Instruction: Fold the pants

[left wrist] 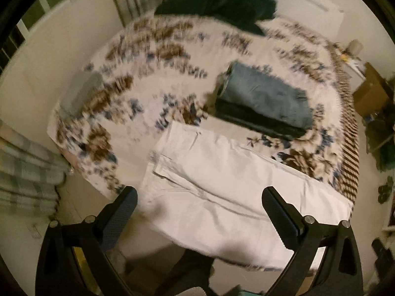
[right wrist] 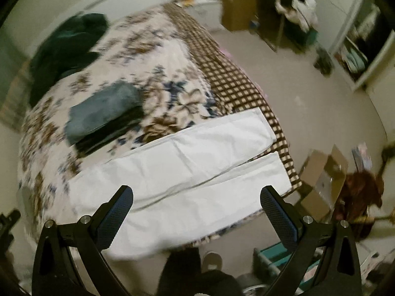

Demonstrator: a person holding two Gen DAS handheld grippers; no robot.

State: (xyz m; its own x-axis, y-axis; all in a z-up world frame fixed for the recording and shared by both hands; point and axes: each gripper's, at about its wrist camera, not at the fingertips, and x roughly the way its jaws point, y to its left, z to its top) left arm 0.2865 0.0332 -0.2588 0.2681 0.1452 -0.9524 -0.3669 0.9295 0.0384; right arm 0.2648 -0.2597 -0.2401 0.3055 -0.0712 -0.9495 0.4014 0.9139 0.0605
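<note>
White pants (left wrist: 222,192) lie flat on the floral bedspread (left wrist: 153,79), along the bed's near edge. The left wrist view shows their waist end, the right wrist view their two legs (right wrist: 197,162) side by side, reaching the checked side of the bed. My left gripper (left wrist: 200,192) is open, above the waist end, holding nothing. My right gripper (right wrist: 196,192) is open, above the legs, holding nothing. Both views are motion-blurred.
A stack of folded blue and dark pants (left wrist: 264,101) lies on the bed behind the white pair (right wrist: 106,116). A dark green garment (left wrist: 219,0) is heaped at the far end. A checked blanket (right wrist: 234,81), cardboard boxes (right wrist: 323,177) and clutter are at the right.
</note>
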